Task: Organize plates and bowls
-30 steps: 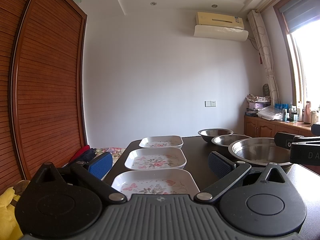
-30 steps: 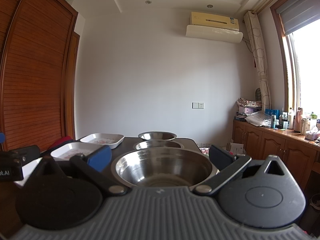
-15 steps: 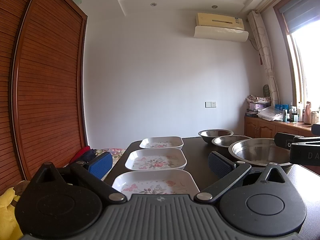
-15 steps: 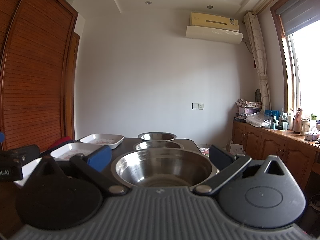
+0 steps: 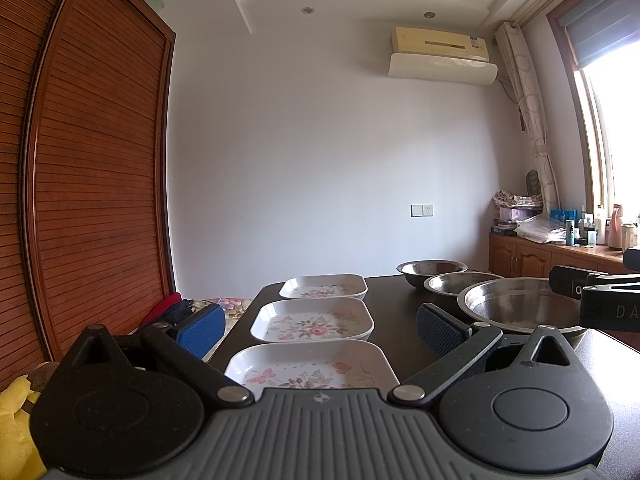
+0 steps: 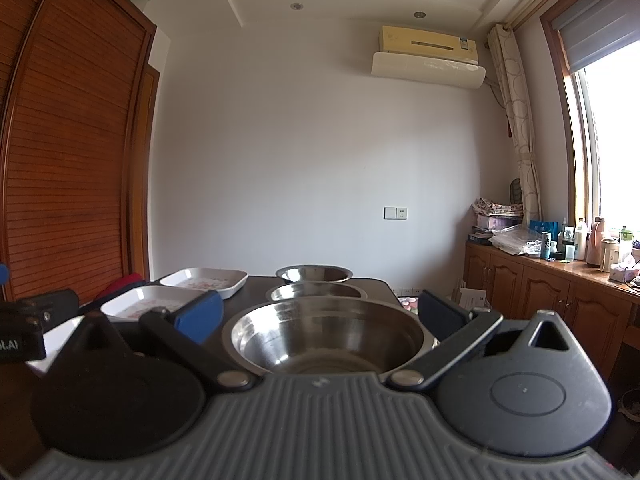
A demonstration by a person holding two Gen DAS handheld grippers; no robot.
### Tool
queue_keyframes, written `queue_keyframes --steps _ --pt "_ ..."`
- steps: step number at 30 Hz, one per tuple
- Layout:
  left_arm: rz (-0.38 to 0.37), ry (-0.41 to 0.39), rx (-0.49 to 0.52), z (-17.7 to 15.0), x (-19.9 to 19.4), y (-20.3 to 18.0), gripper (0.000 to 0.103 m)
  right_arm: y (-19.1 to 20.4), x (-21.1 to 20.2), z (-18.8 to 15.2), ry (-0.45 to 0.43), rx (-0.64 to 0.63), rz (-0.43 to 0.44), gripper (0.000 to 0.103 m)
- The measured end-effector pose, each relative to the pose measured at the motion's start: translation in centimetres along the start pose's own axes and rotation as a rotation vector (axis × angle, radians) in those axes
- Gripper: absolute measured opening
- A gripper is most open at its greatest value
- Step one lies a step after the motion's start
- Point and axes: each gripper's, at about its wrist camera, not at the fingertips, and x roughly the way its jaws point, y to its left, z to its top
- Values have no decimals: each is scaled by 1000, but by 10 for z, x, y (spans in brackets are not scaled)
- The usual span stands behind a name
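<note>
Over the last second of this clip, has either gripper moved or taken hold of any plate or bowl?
Nothing visibly changed. The left gripper remains open over the nearest floral plate, and the right gripper remains open over the nearest steel bowl. Neither grips anything; all three plates and three bowls sit in the same rows on the dark table.

The left gripper (image 5: 320, 326) is showing a grey ribbed base, black round housings, silver pivot screws and blue textured pads (image 5: 200, 330). The right gripper (image 6: 320, 316) is looking the same; white lettering is marking each one's side.
</note>
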Motion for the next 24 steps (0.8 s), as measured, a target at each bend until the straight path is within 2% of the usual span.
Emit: queue_keyframes --steps 24 --pt "-1 1 -6 1 0 1 103 1 0 -1 -2 -1 0 103"
